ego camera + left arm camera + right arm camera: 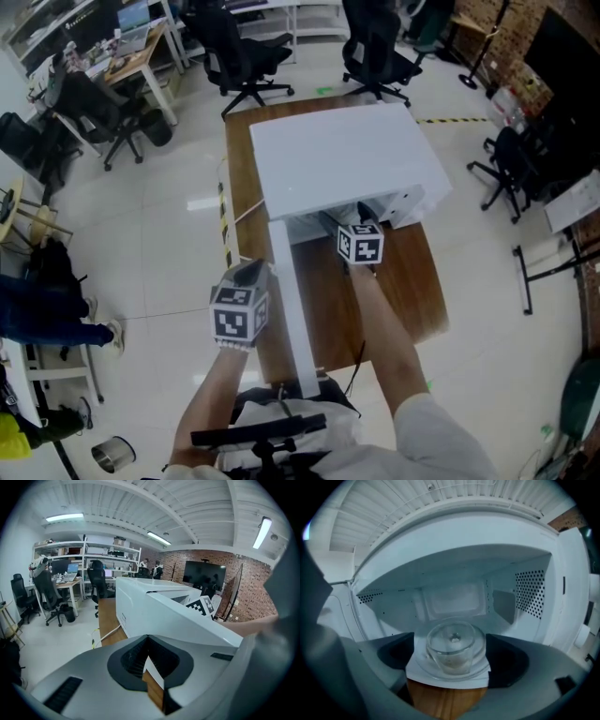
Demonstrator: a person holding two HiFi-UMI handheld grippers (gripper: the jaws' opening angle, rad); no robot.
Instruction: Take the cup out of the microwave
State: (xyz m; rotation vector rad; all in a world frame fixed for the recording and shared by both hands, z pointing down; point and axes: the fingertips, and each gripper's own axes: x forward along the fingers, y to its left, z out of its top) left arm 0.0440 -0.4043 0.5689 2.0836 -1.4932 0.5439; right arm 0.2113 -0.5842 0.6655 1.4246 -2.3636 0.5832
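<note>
Jaws of the right gripper [451, 667], spread wide, are lined up on the cup [451, 647] inside the microwave [454, 569].
They should be carried in level and closed gently round its glass wall; the left gripper [148, 641] jaws are pressed together beside the door [289, 300].

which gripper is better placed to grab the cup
Right: the right gripper, jaws open, faces the cup inside the microwave; the left gripper is clamped on the door edge.

Head view above microwave [337, 155], right gripper view close into cavity [454, 597], left gripper view alongside
</note>
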